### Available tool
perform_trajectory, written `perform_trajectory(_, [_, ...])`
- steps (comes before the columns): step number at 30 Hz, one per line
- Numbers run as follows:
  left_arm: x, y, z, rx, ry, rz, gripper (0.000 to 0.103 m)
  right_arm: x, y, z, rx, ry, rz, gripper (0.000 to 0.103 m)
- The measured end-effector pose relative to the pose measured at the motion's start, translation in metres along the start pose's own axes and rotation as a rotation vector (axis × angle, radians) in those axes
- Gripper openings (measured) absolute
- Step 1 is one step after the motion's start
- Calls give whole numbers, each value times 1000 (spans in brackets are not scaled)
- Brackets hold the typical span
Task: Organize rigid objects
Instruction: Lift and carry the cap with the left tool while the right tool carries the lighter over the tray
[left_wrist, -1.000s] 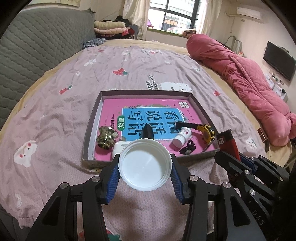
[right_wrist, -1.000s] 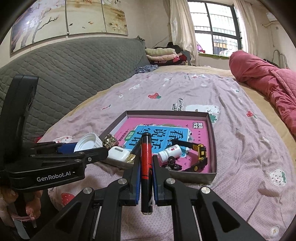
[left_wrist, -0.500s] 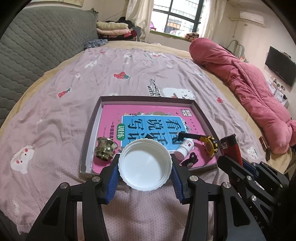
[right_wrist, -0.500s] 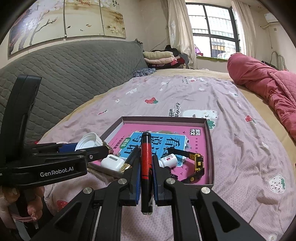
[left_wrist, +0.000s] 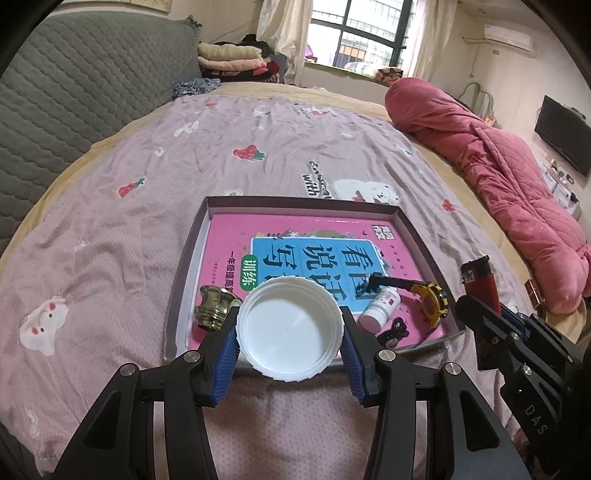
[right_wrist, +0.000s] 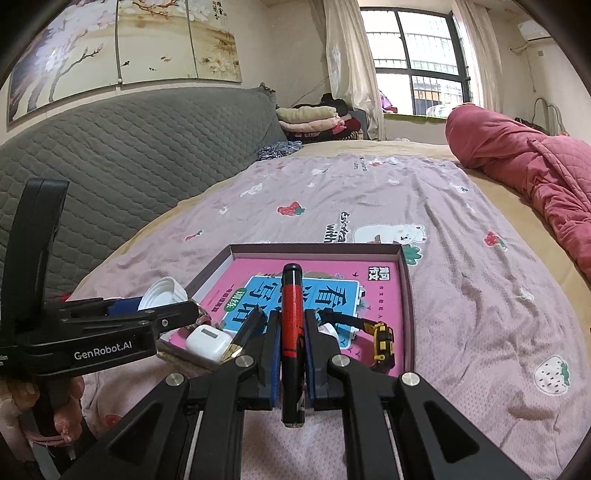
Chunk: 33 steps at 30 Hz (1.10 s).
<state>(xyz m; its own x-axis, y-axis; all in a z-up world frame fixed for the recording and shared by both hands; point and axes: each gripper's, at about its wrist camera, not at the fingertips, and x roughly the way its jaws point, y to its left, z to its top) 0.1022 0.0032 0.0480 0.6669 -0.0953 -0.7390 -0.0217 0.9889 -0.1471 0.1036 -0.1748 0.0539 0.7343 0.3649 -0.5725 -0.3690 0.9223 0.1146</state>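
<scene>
Left wrist view: left gripper (left_wrist: 290, 338) clamps white lid (left_wrist: 289, 330), held at tray (left_wrist: 188, 258) near edge. Right gripper (right_wrist: 291, 356) pinches red marker (right_wrist: 292, 332), likewise. Step: carrying to tray. Next: lower, release among bare spots.

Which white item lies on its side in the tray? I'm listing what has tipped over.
The small white bottle, lying flat beside the yellow watch. The white lid is clamped in the left gripper; the earbud case rests flat.

One tray (left_wrist: 424, 243), one book (left_wrist: 295, 243), one white lid (left_wrist: 290, 330), one red lighter (right_wrist: 292, 332), one watch (left_wrist: 432, 301), one small bottle (left_wrist: 380, 308), one earbud case (right_wrist: 207, 341)
</scene>
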Motion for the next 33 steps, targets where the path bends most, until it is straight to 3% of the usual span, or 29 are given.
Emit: perform_trajectory(33, [63,15,36,-5,22,42,51,84,-1,15,44,48,95,11])
